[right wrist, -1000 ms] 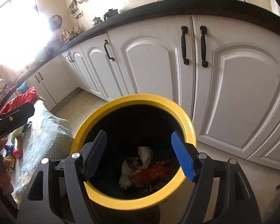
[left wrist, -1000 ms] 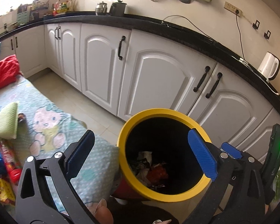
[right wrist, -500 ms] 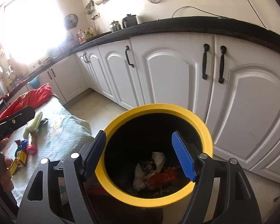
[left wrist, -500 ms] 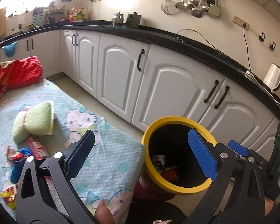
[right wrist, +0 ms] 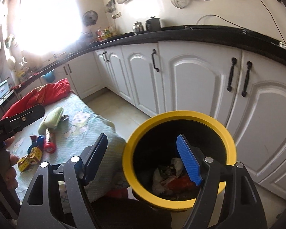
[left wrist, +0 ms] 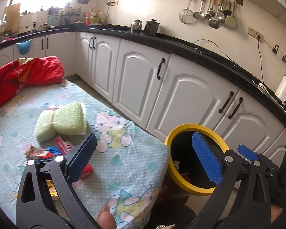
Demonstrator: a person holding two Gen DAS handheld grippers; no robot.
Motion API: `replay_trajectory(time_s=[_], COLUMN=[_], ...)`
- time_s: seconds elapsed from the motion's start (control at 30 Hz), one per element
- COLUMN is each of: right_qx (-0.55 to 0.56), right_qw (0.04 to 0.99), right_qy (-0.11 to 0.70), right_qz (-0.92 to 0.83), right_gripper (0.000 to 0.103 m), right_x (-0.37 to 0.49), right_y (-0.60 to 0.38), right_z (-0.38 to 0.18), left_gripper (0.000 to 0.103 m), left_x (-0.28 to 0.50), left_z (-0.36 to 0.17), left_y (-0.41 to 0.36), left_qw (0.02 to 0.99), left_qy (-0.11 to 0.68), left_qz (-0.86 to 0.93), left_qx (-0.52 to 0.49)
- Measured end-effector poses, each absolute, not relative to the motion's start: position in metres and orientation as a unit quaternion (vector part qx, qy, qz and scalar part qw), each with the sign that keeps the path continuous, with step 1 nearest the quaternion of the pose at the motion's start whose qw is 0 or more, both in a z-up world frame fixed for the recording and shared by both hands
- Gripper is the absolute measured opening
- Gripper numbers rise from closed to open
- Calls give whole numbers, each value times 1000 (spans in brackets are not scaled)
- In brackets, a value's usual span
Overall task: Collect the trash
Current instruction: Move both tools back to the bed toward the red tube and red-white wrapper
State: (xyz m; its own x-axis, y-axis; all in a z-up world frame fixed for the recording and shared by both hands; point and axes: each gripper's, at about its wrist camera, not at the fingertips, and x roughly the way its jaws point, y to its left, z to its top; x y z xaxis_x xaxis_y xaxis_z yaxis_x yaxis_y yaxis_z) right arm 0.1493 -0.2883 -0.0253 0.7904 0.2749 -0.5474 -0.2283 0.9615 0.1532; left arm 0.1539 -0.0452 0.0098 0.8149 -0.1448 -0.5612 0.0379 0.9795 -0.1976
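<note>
Crumpled trash [right wrist: 173, 179] lies at the bottom of the yellow-rimmed bin [right wrist: 181, 114], beside the patterned tablecloth [left wrist: 124, 164]. More wrappers [left wrist: 47, 150] lie on that cloth, left of the bin. Both the left gripper [left wrist: 145, 158] and right gripper [right wrist: 143, 160] gape wide, empty.

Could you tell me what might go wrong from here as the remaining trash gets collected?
1. The green cloth bundle lies against the wrappers; a wide-open left gripper might catch it too.
2. The yellow-rimmed bin stands past the table's edge, so a carried piece could drop between them.
3. The loose tablecloth could snag and drag the yellow boxes.
</note>
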Motion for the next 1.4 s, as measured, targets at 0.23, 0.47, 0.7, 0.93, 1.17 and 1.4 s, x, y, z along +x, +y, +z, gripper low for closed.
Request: replay_trajectory(time_s=[0.23, 0.47, 0.7, 0.93, 1.17, 1.4], right_qx=[7, -21, -31, -37, -47, -52], right_qw=[947, 942, 937, 929, 918, 902], right_qy=[276, 268, 264, 266, 277, 305], right_qz=[167, 203, 229, 255, 281, 302], right_gripper=[77, 78, 78, 78, 78, 77], right_x=[137, 129, 125, 127, 132, 149], right_y=[-253, -219, -188, -160, -132, -103], right_z=[-16, -12, -7, -7, -13, -26], left_gripper=[92, 92, 92, 92, 92, 92], left_x=[144, 138, 133, 128, 127, 126], left_z=[10, 12, 14, 12, 5, -9], left_y=[-20, 9, 32, 57, 96, 137], left_qw=[949, 950, 950, 949, 938, 922], left_qy=[297, 292, 286, 286, 300, 318], left_qz=[-27, -3, 14, 36, 63, 89], left_qx=[-99, -113, -121, -128, -160, -201])
